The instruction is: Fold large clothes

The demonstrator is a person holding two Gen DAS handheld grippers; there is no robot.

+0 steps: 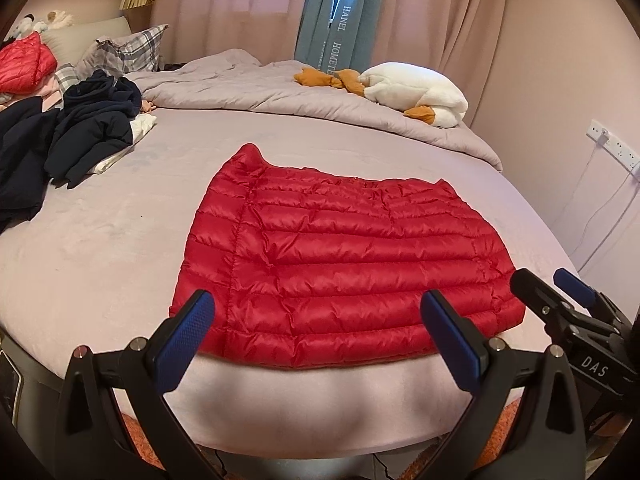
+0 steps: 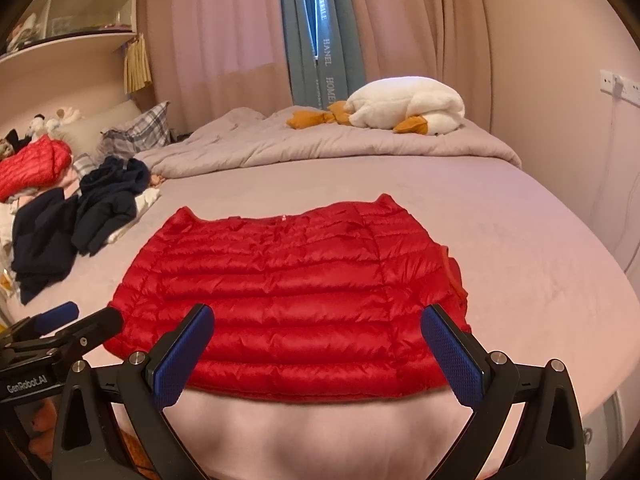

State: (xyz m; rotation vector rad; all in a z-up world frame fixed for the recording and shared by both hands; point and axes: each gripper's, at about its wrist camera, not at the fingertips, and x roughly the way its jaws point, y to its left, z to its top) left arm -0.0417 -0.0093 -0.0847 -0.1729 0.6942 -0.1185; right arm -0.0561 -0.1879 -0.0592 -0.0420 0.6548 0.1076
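A red quilted puffer jacket [image 1: 340,264] lies folded into a flat rectangle on the pink bed [image 1: 120,208], its near hem close to the bed's front edge. My left gripper [image 1: 316,336] hovers open above that hem, blue pads spread wide, nothing between them. In the right wrist view the same jacket [image 2: 288,292] lies ahead, and my right gripper [image 2: 316,344] is open over its near edge, empty. The right gripper [image 1: 560,288] also shows at the right of the left wrist view; the left gripper [image 2: 76,320] shows at the lower left of the right wrist view.
A heap of dark navy clothes [image 1: 80,132] and another red jacket [image 1: 24,64] lie at the left of the bed. A grey duvet [image 1: 320,96] with a white plush goose [image 1: 416,92] fills the far end. Curtains and a wall socket [image 1: 612,144] stand behind.
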